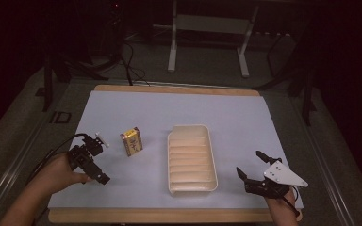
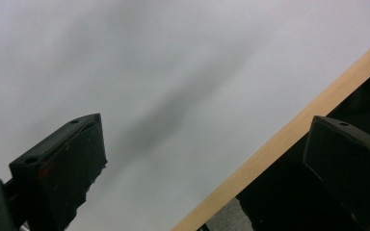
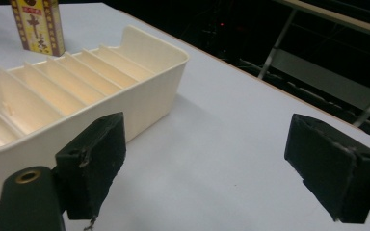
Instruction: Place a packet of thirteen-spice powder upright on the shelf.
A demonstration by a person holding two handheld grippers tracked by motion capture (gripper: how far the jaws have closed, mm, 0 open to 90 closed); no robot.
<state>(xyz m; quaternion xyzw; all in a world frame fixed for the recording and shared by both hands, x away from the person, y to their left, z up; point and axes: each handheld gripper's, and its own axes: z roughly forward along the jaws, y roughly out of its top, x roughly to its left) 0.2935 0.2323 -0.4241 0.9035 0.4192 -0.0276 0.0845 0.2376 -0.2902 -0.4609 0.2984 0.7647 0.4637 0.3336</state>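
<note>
While we hold both grippers low near the table's front edge, the small box [image 1: 131, 141] stands upright left of the middle, well apart from each of them. Its face is yellow with a purple-brown border and dark characters down the centre; in the right gripper view [image 3: 35, 24] we see that lettering but cannot read it. Just to the box's right lies the cream plastic tray [image 1: 210, 150], a long rounded rectangle with thin ribs dividing it into narrow slots, smooth and matte, running from the middle toward the front edge. The table [image 1: 245, 117] wears a pale, flat sheet with a light wooden border showing at front and back. Our left gripper [image 1: 96, 159] sits near the front-left corner, its jaws spread wide over bare sheet and the wooden edge, gripping nothing. Our right gripper [image 1: 250, 165] rests near the front-right corner, jaws likewise wide and empty, aimed toward the tray's near end. Behind the table stands a white metal frame [image 1: 207, 28] on a dark floor
</note>
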